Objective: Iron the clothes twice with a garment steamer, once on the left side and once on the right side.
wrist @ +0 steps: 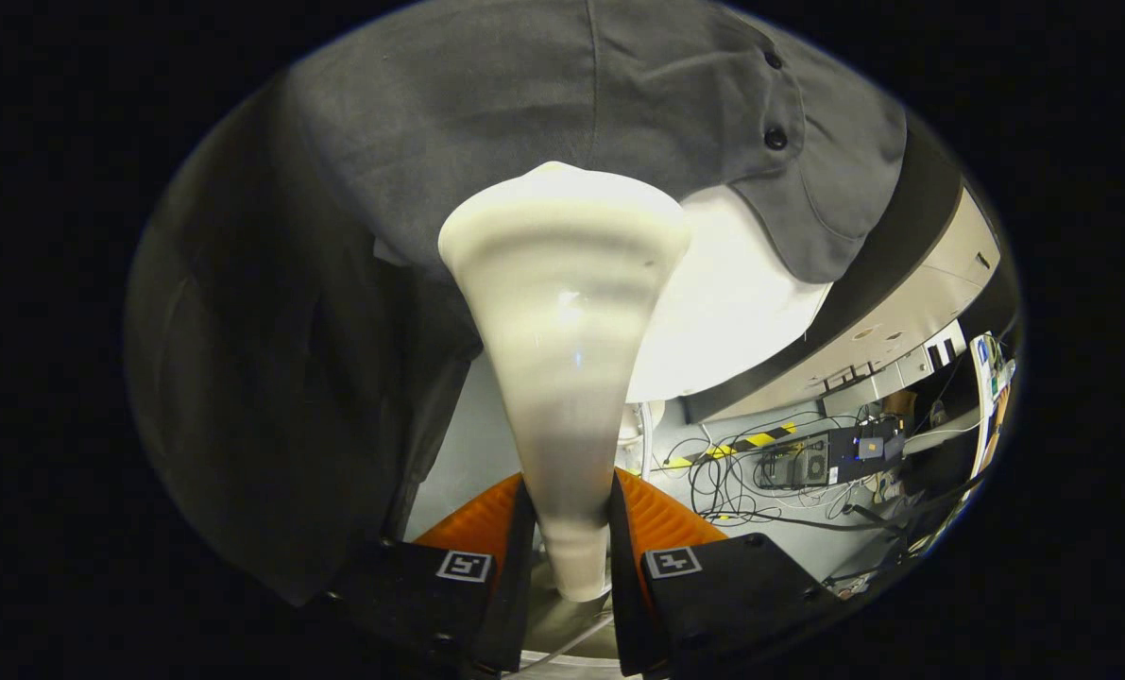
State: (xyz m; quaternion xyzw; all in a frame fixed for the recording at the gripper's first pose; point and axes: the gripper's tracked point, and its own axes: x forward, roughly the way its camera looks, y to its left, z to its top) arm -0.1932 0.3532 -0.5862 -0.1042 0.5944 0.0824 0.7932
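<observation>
Gripper (571, 557) status: I read both fingers (515, 567) clamped on the narrow handle of the garment steamer (562, 312), one finger pressing each side. From between the fingers the cream body of the steamer widens to a broad head. That head points at the grey garment (543, 104), which hangs just beyond it; I cannot tell whether head and fabric touch. Two dark buttons (775, 138) sit on the garment to the right of the head, near a rounded hem. A white panel (732, 302) shows behind the garment. Cables (732, 472) and equipment lie on the floor well beyond the fingers.
</observation>
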